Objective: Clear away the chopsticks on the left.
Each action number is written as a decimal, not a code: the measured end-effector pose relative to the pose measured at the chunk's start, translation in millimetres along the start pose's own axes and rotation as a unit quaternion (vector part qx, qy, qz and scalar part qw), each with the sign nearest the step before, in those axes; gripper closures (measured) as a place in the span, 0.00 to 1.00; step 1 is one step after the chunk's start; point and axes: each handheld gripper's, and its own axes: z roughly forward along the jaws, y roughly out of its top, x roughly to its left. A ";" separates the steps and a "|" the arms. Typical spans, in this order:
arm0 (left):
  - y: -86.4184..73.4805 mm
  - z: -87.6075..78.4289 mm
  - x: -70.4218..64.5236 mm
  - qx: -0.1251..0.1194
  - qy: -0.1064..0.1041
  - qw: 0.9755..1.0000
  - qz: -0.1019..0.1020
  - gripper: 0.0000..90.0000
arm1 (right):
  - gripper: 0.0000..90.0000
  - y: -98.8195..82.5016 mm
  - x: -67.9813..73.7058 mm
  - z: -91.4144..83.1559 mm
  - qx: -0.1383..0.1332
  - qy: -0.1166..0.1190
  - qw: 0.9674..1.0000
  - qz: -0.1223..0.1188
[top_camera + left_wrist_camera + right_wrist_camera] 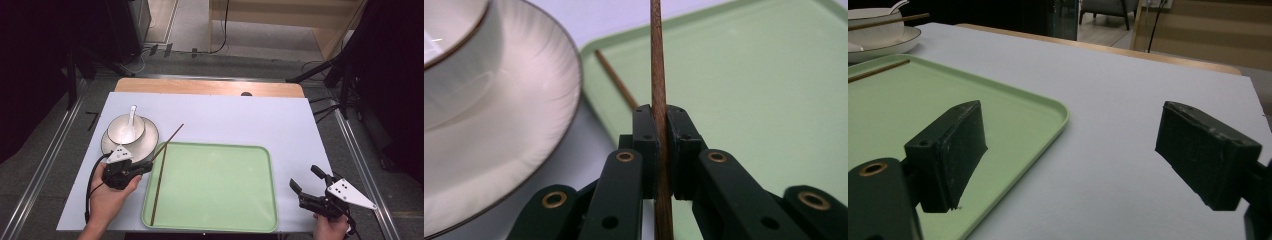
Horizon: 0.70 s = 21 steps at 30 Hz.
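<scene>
Our left gripper (145,167) pinches one chopstick (171,136) above the green tray's (260,220) edge, beside the plate (148,143); right gripper (305,179) spread, idle. Held mid-shaft, we judge it could pivot and slip.

Chopstick (658,75) in my left gripper (662,125): brown wood, fine grain, matt. Second chopstick (156,197) on the tray: same wood. Tray (220,185): pale green plastic, smooth, soft sheen. Plate (524,125) and bowl (126,128): glossy white ceramic, thin gold rim. Spoon (132,114): glossy white ceramic. Table cover (235,117): matt white sheet. My gripper jaws: matt black plastic, brass-coloured pivot bushings.
</scene>
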 end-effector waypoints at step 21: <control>-21.8 36.7 -66.4 0.038 -0.060 0.997 -0.032 0.94 | 0.14 -0.1 -0.6 0.0 0.002 -0.001 1.000 -0.002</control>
